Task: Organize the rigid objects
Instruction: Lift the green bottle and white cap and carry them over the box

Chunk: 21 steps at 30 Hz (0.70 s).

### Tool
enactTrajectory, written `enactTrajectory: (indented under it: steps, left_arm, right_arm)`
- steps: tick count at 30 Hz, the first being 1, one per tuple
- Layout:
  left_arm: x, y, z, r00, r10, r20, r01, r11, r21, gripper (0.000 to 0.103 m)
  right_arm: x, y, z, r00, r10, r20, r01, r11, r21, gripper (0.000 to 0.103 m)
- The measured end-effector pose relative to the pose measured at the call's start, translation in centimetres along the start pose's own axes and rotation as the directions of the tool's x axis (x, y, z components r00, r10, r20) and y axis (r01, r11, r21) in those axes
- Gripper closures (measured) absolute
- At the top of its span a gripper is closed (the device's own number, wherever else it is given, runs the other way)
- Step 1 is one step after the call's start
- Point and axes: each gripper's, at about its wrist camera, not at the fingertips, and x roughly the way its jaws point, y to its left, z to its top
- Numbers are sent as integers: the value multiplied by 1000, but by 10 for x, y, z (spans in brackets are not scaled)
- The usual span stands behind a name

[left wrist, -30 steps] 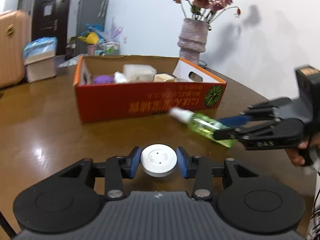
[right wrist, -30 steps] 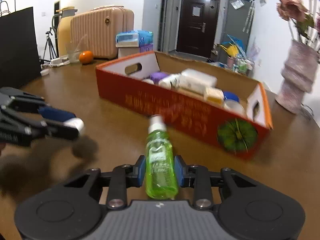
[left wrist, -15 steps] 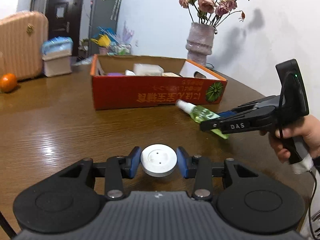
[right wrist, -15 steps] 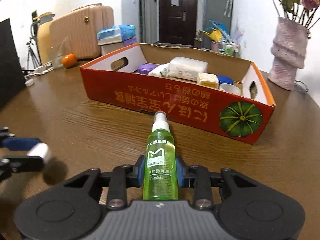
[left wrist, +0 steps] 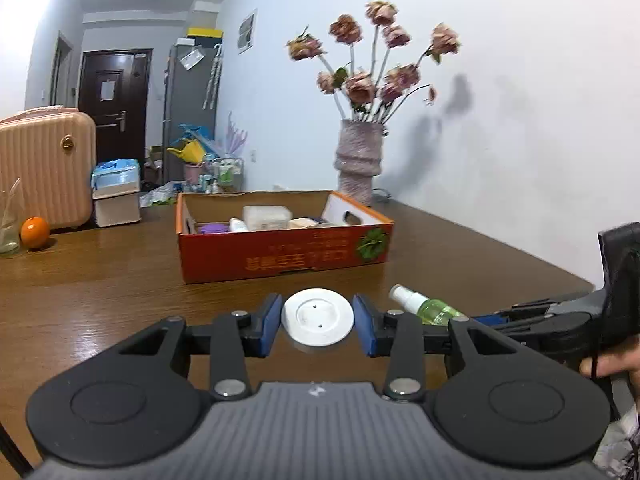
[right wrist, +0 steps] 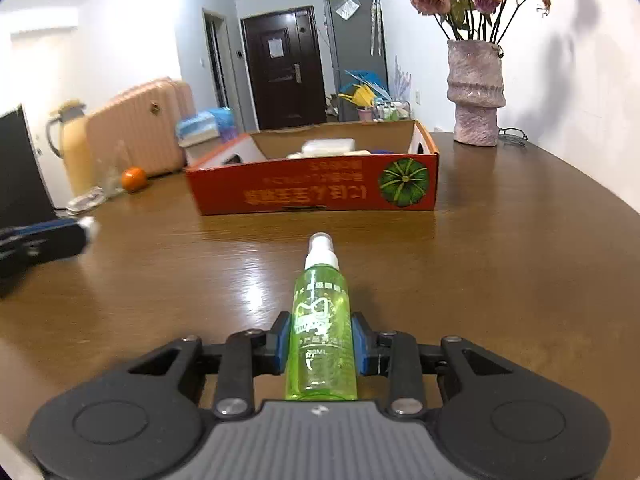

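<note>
My left gripper (left wrist: pixel 318 328) is shut on a round white lid-like disc (left wrist: pixel 318 316) and holds it above the wooden table. My right gripper (right wrist: pixel 320 346) is shut on a green spray bottle (right wrist: pixel 320 328) with a white nozzle pointing forward. The bottle also shows in the left wrist view (left wrist: pixel 424 306), at the right. An open red cardboard box (left wrist: pixel 280 256) with several small containers stands farther back; it also shows in the right wrist view (right wrist: pixel 316 194). The left gripper shows blurred at the left edge of the right wrist view (right wrist: pixel 86 230).
A grey vase of dried roses (left wrist: pixel 358 168) stands behind the box, near the wall, and in the right wrist view (right wrist: pixel 476 96). An orange (left wrist: pixel 35 233) and a glass (left wrist: pixel 8 232) sit at the far left. A pink suitcase (left wrist: pixel 44 172) stands beyond the table.
Both grippers have pulled back from the box with their objects still held; the box looks smaller and farther away in both views. The views have tilted upward.
</note>
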Motion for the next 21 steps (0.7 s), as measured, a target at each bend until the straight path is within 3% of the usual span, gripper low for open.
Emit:
enactTrajectory:
  steps: [14,21]
  left_arm:
    - [-93,-20,-15,993,4,116,-3,1000,-15,63]
    - [-93,-27,-13,992,-15,124,14,1000,13,63]
  right_arm:
    - [-108,46,-14,981,13,195,1,997,-72,73]
    - [-120,45,-11,975,32,222,-15,997,-81,73]
